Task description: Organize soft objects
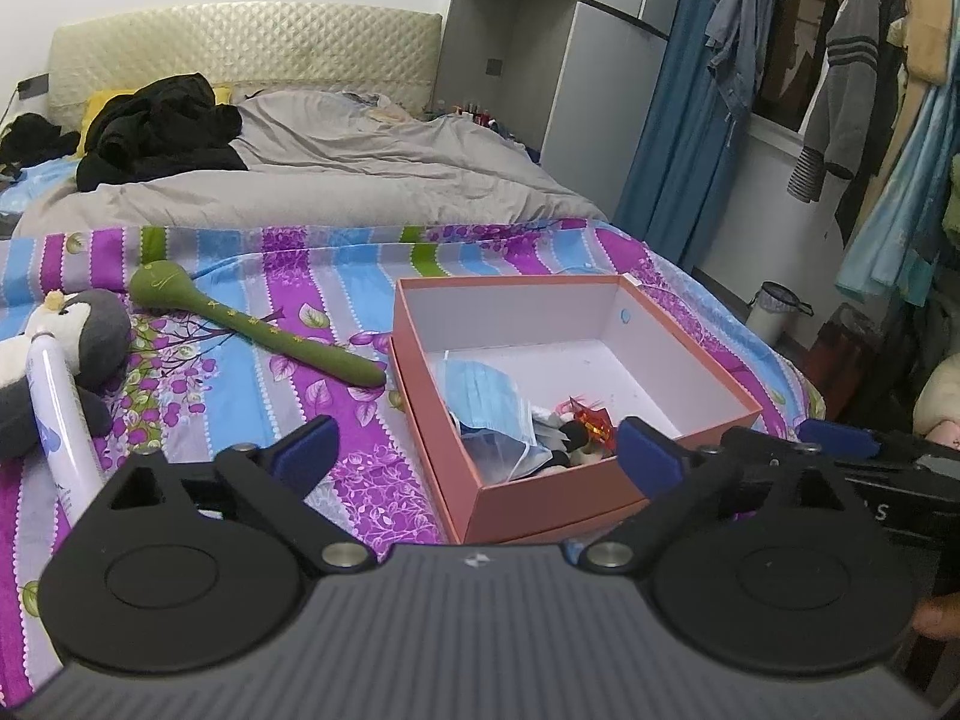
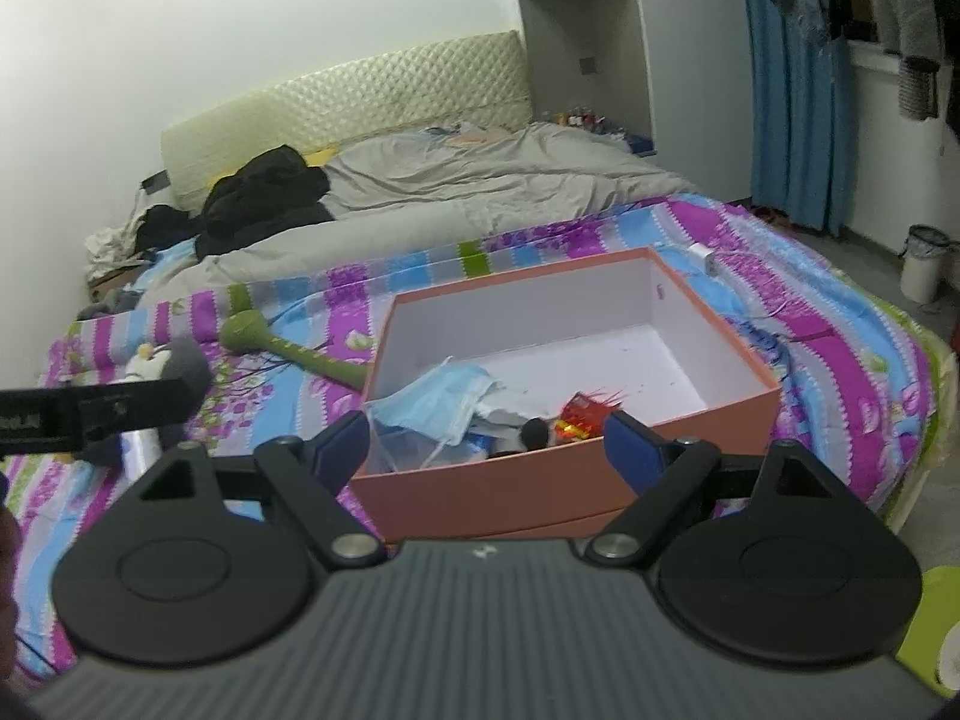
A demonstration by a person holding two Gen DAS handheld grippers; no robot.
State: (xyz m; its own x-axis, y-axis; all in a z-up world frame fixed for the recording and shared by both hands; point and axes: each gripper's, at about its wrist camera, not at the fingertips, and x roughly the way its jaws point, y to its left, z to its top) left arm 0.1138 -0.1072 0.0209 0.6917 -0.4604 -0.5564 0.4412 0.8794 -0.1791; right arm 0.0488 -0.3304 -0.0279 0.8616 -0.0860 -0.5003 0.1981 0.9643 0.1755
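Penguin plush [image 1: 72, 336] sits at the far left edge of the left wrist frame, leaning on the striped bedsheet [image 1: 258, 414], with a white tube [image 1: 60, 420] lying across its front and running down toward the lower left; just right of it the green long-necked plush [image 1: 252, 324] lies flat, its round head at the upper left and its long axis slanting down and right until the tail end comes close beside the left wall of the pink box [image 1: 540, 498], though I cannot tell whether they touch; the box fills the centre-right of the frame, open-topped, already holding a blue face mask [image 1: 480, 390] in a clear bag and a small red-and-dark item [image 1: 585, 426] bunched in its near corner; the left gripper [image 1: 480, 450] hangs over that near corner with its jaws spread wide and nothing between the pads, so it is released and empty; at the far right edge part of the right gripper shows; in the right wrist frame the right gripper [image 2: 486, 450] is likewise spread and empty, centred on the box's near wall, with the green plush at centre left and the penguin lower left behind the dark bar of the other tool; judging by this, the 2 loose soft toys both lie to the left of the box, so the left hand is the nearer one, and a grasp on the green plush would want the jaws set across its slanted neck.
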